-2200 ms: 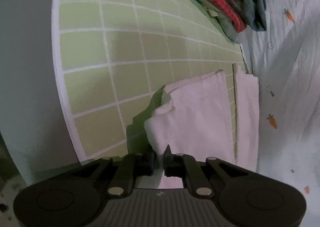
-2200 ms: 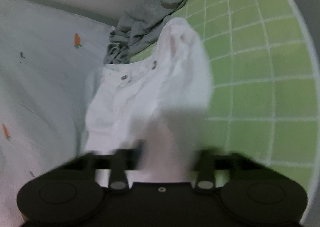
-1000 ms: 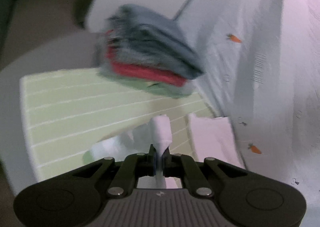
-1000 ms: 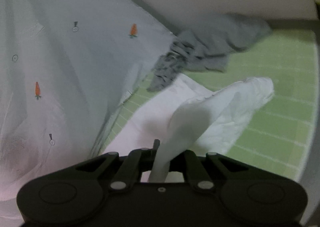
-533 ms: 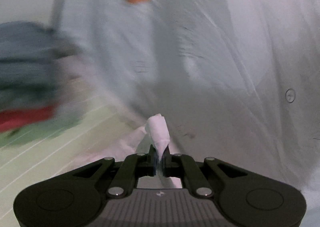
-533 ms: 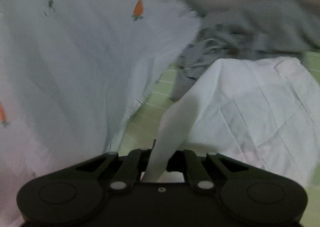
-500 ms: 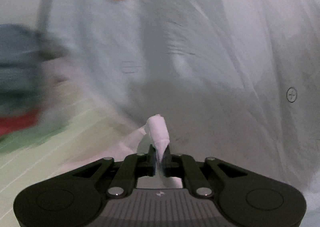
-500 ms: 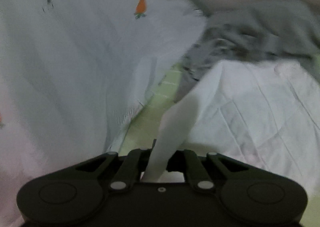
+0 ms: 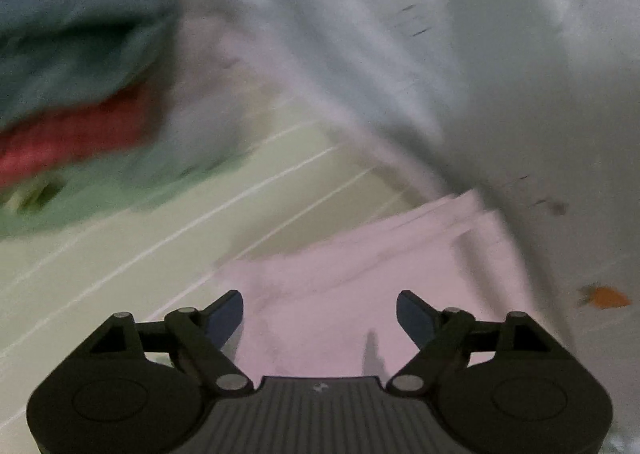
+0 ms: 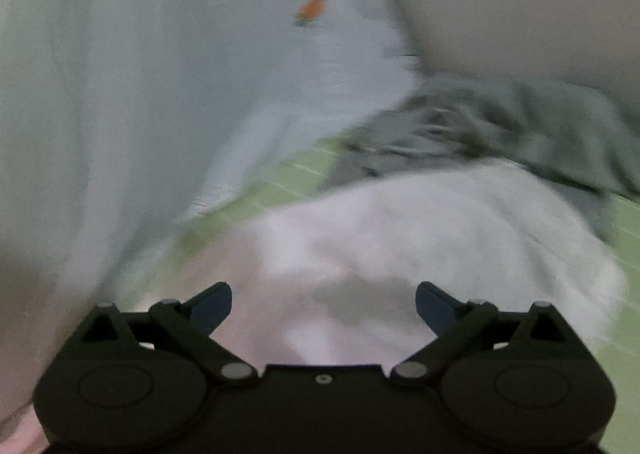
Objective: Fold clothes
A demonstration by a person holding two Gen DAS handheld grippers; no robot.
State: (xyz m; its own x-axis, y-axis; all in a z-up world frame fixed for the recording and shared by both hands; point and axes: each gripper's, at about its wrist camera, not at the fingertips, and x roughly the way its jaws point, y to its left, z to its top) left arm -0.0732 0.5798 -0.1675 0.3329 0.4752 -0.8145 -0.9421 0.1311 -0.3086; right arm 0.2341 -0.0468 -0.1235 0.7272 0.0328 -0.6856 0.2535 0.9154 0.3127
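A white garment lies folded over on the green gridded mat. My left gripper is open and empty just above its near edge. In the right wrist view the same white garment lies in a soft heap on the mat. My right gripper is open and empty over it. Both views are blurred by motion.
A stack of folded clothes in grey-blue, red and green sits on the mat at the left. A crumpled grey garment lies beyond the white one. A pale sheet with small carrot prints borders the mat.
Both grippers were shut on corners of the white garment and carried them across. Now both have opened and let go, and the garment lies on the mat.
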